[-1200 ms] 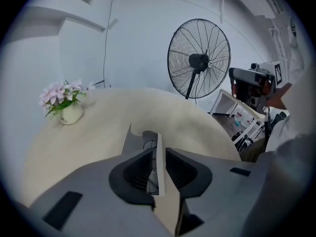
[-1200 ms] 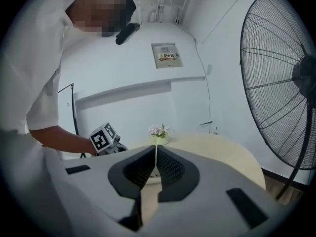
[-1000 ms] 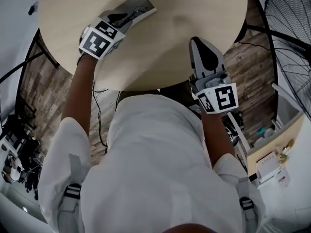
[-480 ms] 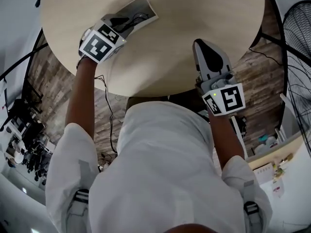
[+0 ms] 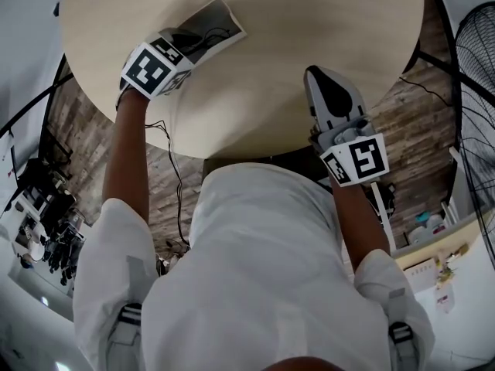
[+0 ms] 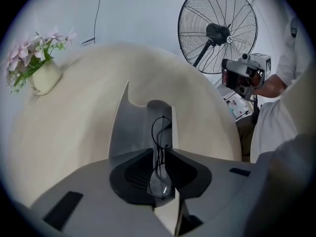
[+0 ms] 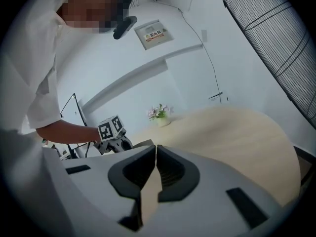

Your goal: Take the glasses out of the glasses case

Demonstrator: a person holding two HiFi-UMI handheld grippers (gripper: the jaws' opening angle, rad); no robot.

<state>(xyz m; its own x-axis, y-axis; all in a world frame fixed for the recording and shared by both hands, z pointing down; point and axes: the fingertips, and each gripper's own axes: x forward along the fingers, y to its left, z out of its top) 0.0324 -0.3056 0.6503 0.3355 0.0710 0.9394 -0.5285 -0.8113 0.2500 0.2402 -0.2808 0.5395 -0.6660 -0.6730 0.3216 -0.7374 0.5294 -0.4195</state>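
L gripper (image 6: pixel 160 154) clamps the wire glasses (image 6: pixel 159 184) by the frame over the open case (image 6: pixel 131 130) on the table (image 6: pixel 69 132), prob. to lift them clear. R gripper (image 7: pixel 155 164), jaws together & empty, hangs aside.

Left gripper (image 6: pixel 161 154), clamped on glasses (image 6: pixel 159 132), drew slightly back along glasses case (image 6: pixel 131 127) toward table (image 5: pixel 294 29) edge.

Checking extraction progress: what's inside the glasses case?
The open glasses case shows bare grey lining. The glasses, pinched in the left gripper, have their far end over it; cannot tell if they touch. The case's near end is covered by the gripper.
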